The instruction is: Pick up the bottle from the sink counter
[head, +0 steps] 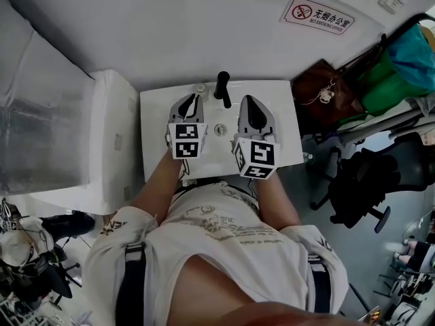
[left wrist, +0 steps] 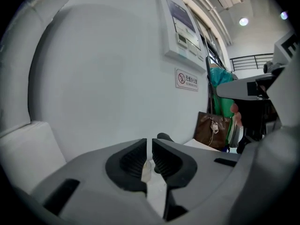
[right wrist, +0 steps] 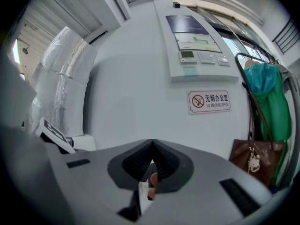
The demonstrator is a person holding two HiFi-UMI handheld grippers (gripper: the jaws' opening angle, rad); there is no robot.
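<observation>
Nearest the lens is the person's white printed shirt (head: 224, 229), and beyond it both tools hang side by side over the white sink counter (head: 285, 121). Left gripper (left wrist: 149, 146): its 2 ribbed jaws stand closed to a thin slit with nothing pinched in it. Right gripper (right wrist: 150, 146): its jaw tips meet, and only a blurred pinkish patch shows through the gap under them; what that patch is, I cannot tell. A small pale thing that I take for the bottle (head: 200, 88) stands just ahead of the left gripper's tips, at the counter's back edge, with the black faucet (head: 222, 87) just to its right, between the lines of the 2 tools. The drain (head: 219, 130) lies between the 2 grippers. Judging by its size, the bottle should be light and easy to tip, probably smooth plastic and perhaps wet beside a sink, so slippery. The left jaws would have to open first, then close on the middle of the body, below the cap and clear of the faucet.
</observation>
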